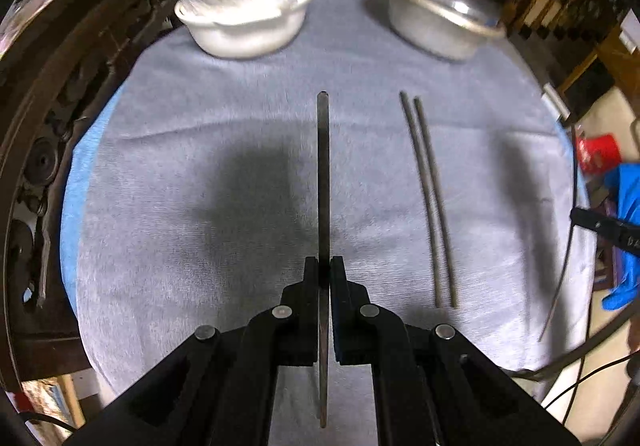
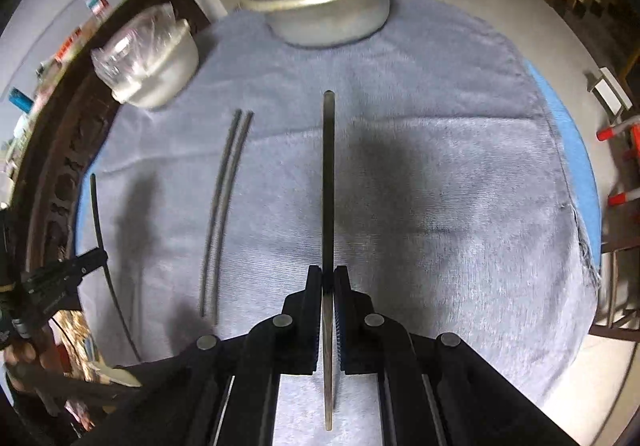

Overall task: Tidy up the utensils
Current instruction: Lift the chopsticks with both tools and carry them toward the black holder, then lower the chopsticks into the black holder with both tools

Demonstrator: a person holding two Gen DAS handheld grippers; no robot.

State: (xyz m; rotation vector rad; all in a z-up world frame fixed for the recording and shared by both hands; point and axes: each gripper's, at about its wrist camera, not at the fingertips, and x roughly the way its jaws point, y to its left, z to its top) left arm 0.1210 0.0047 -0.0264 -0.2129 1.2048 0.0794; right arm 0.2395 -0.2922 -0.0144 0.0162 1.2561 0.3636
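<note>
Your left gripper is clamped on a single dark chopstick, gripped part-way along its length so that the long end runs forward from the jaws and a shorter end trails back between the finger arms. Your right gripper is clamped in the same manner on a second chopstick, again with the greater part ahead of the jaws. Both sticks appear to be carried clear of the grey cloth that covers the table, each casting a shadow on it. On the cloth, between the two grippers, a pair of chopsticks lies side by side, all but touching and roughly parallel, towards the middle of the table. At the far edge stand two metal pots: one with a lid on the right, one topped with crumpled clear plastic on the left. A blue under-cloth shows at the side edges. In my judgement the step in hand is carrying the second pair to its place, the first pair being already laid. The next move calls for you to bring both sticks down level on a bare part of the cloth, beside and parallel to the laid pair, ends aligned, and to part each grip only once the stick rests flat, so that neither rolls nor disturbs the pair.
</note>
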